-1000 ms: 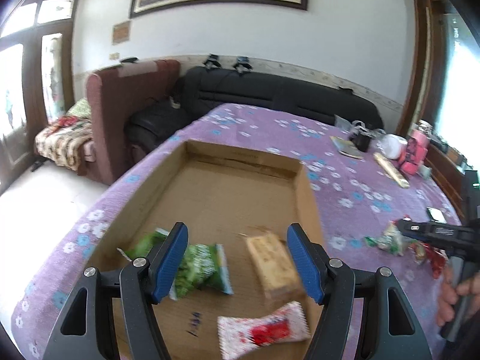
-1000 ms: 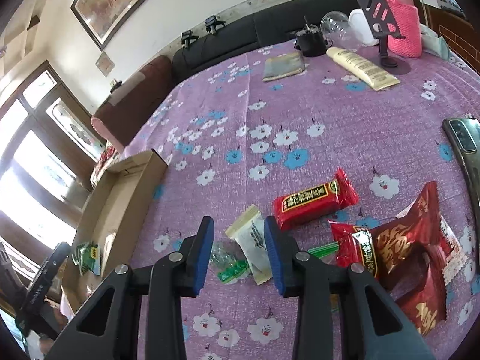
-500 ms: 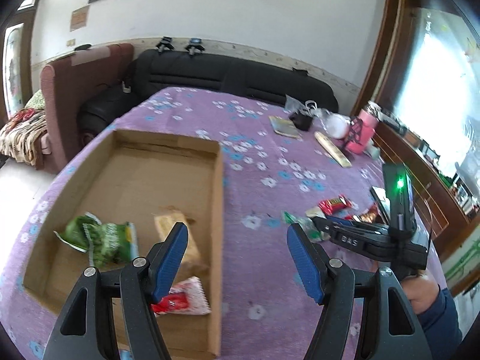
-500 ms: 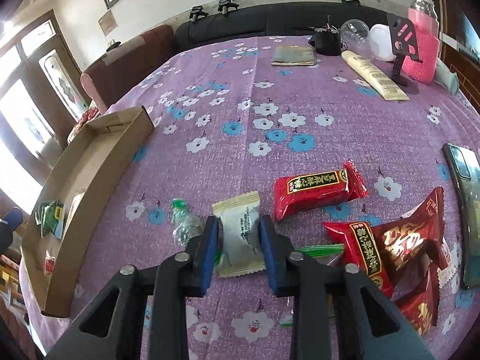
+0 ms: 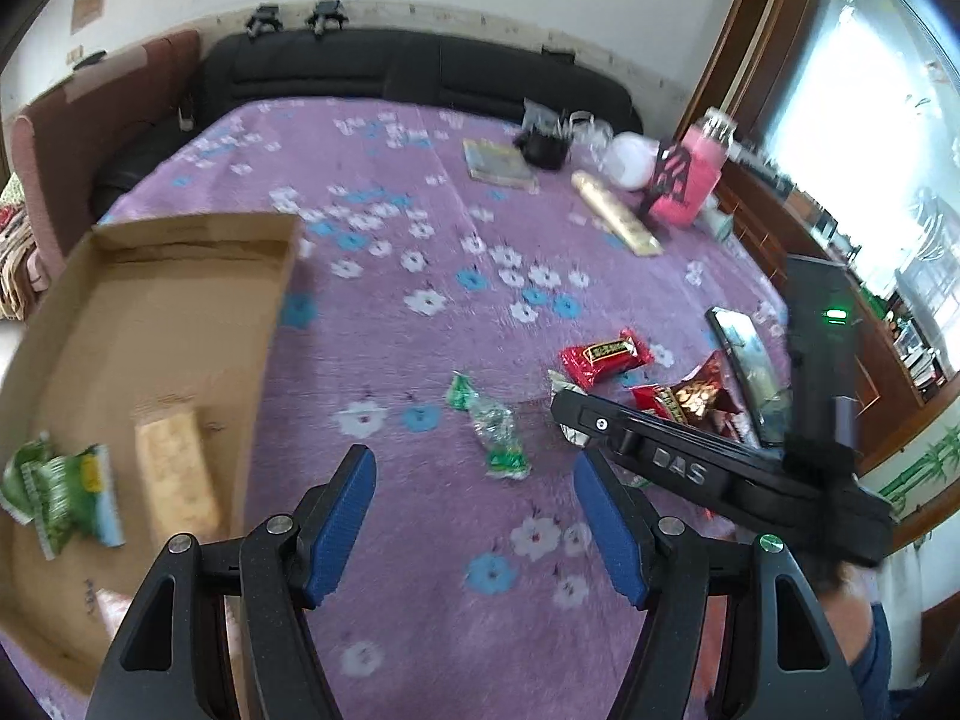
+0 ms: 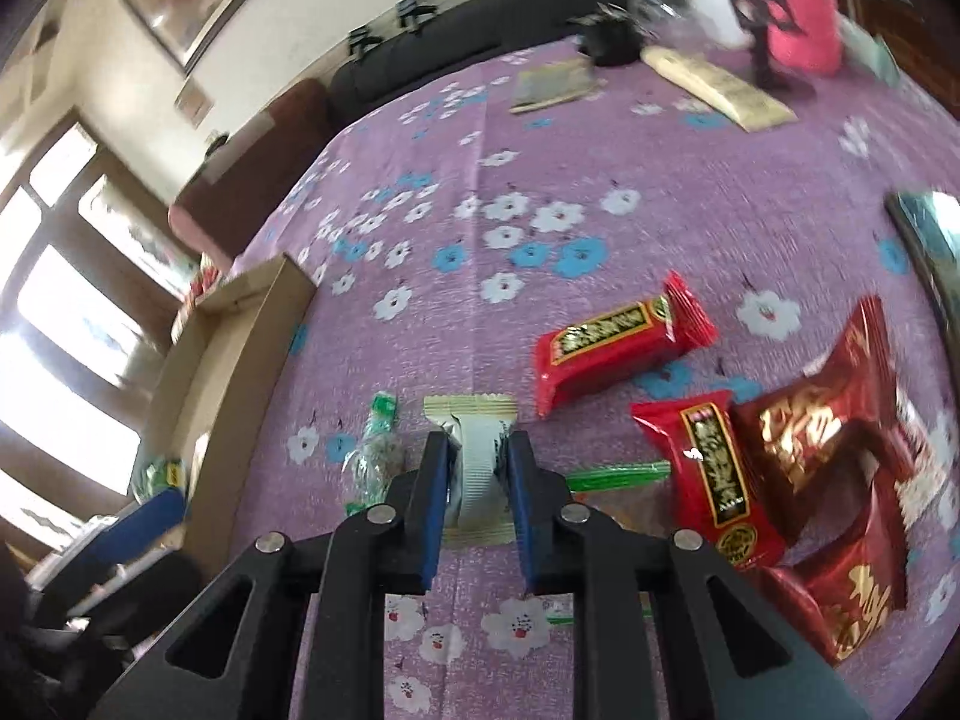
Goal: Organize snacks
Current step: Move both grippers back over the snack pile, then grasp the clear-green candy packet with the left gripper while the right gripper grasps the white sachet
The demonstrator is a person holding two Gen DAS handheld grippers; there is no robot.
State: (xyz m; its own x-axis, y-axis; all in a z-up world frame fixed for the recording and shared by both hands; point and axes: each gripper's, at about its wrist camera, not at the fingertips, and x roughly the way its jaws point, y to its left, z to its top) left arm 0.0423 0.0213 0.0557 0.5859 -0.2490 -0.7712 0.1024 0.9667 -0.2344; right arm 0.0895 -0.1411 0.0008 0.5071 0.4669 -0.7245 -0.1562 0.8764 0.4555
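My right gripper (image 6: 477,449) points down at the purple flowered cloth, and its jaws are closing with the blue pads pressing both sides of a pale snack packet (image 6: 471,411). A green wrapped candy (image 6: 375,456) lies just to its left. Red snack packets (image 6: 618,348) lie to its right. My left gripper (image 5: 473,463) hangs open over the cloth with nothing between its fingers. The green candy (image 5: 498,438) lies just beyond its tips. The cardboard box (image 5: 282,300) on the left holds a green packet (image 5: 60,498) and a tan bar (image 5: 174,480).
A phone (image 5: 741,354) lies right of the red packets. At the far end of the table stand a pink bottle (image 5: 696,174), a cream tube (image 5: 618,216) and a booklet (image 5: 495,159). A black sofa runs behind the table. A person's sleeve (image 5: 852,618) shows at lower right.
The left wrist view has swung right, from over the box to the cloth beside it. The right jaws have narrowed from around the pale packet onto its sides.
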